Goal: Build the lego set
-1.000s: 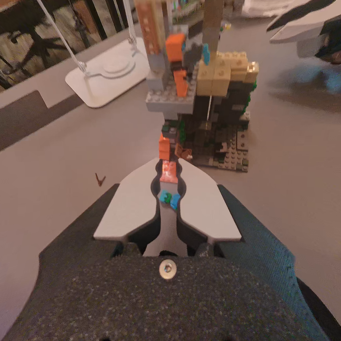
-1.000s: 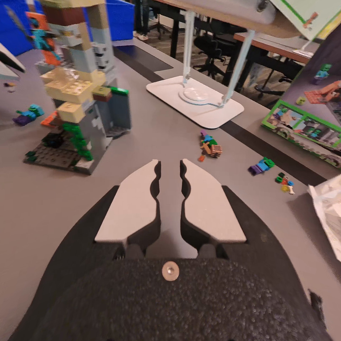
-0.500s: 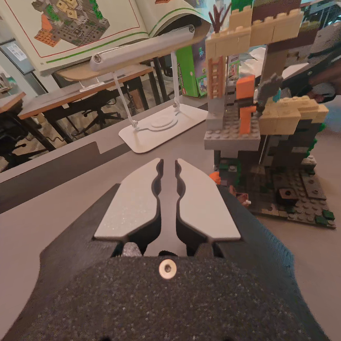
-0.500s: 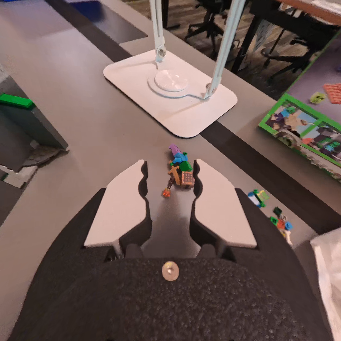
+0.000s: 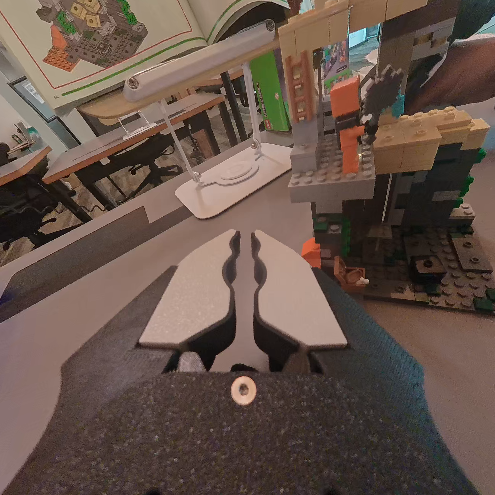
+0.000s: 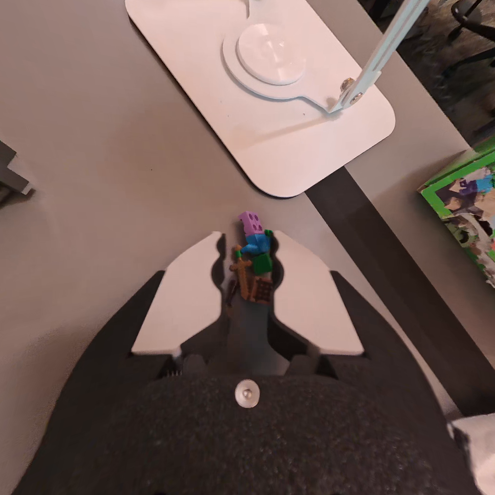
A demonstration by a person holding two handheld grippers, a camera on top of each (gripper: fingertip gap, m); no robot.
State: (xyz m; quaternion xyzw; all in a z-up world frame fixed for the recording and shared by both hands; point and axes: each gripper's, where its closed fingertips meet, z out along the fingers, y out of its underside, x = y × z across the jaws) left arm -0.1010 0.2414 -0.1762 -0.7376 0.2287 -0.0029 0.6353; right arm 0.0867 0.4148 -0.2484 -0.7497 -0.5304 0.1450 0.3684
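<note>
The grey table (image 5: pixel 67 308) fills both views. The lego build (image 5: pixel 388 187) rises at the right of the left wrist view, closer and larger than 0.5 s ago, when it sat farther up the frame. Its dark studded baseplate (image 5: pixel 442 281) rests on the table, tan bricks on top, a brown ladder (image 5: pixel 300 88) up the side. The white stand base (image 6: pixel 267 107) lies beyond the build, with an open instruction booklet (image 5: pixel 93 40) held above it. A green box (image 6: pixel 460 214) sits at the right edge of the right wrist view.

On the build's grey platform stands an orange figure (image 5: pixel 348 128), upright, beside a dark jagged piece. A small brown chest (image 5: pixel 351 276) sits open on the baseplate's near edge, a white bit showing at its front; what else it holds I cannot tell.

The left gripper (image 5: pixel 245 235) hovers over bare table just left of the build, jaws nearly together with a narrow gap and nothing between them, same as 0.5 s ago.

The right gripper (image 6: pixel 247 235) has dropped closer: its jaws are spread wide and now straddle the small figure (image 6: pixel 254 241), which 0.5 s ago lay just ahead of the tips. The figure lies on the table, purple legs, blue body, green head, with a gold sword (image 6: pixel 242 273) alongside. Whether the right finger touches it I cannot tell.
</note>
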